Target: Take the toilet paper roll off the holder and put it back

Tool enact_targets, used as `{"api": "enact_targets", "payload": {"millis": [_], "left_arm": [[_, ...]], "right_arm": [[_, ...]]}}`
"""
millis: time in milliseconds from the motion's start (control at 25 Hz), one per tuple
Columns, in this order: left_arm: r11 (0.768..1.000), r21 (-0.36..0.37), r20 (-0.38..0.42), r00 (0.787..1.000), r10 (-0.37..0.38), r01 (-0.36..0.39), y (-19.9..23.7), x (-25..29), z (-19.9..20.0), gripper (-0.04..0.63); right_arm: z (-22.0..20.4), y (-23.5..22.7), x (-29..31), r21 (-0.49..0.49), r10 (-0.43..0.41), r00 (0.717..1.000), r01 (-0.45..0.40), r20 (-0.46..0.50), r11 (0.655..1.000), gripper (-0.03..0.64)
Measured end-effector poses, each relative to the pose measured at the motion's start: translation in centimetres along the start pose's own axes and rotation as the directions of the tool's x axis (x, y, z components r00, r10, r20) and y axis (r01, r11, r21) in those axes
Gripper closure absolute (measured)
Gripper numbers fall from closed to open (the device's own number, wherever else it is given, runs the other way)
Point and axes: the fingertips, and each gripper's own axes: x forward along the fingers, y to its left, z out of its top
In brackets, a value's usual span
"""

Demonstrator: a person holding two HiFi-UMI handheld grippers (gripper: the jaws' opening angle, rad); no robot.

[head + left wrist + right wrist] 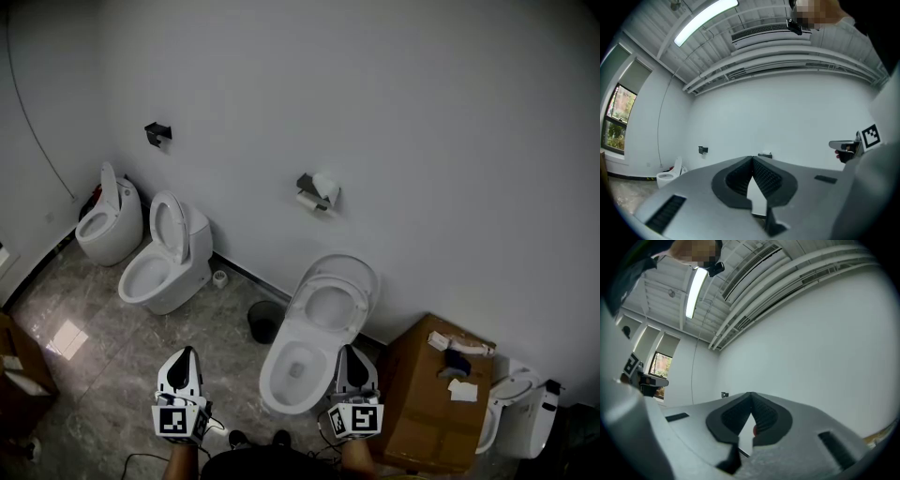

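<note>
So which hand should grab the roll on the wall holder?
Right, probably: the right tongs sit almost in line with the toilet paper roll, the left tongs well off to its left. Both are shut, empty.

At lower right, the cardboard box [412,412] hides part of a toilet [525,422]. I can't name the bits [457,364] on top.

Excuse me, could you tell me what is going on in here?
A person stands by an open toilet, facing the wall. The left tongs and the right tongs are both shut and empty, held low and well short of the wall. The toilet paper roll sits on its holder there, not yet touched.
</note>
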Motion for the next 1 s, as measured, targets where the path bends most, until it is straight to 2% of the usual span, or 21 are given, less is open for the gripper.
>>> {"api": "enact_targets", "payload": {"millis": [800, 1000], "left_arm": [[1.000, -0.009, -0.001, 1.000, -0.012, 0.012, -0.38, 0.36, 0.35, 0.592], [1.000, -0.007, 0.001, 1.000, -0.018, 0.018, -0.49, 0.42, 0.57, 0.592]], "right_arm": [[-0.04, 0.30, 0.50, -0.006, 0.017, 1.000, -0.017, -0.008, 1.000, 0.607], [0.19, 0.70, 0.67, -0.006, 0.034, 0.999, -0.034, -0.011, 0.999, 0.549]]}}
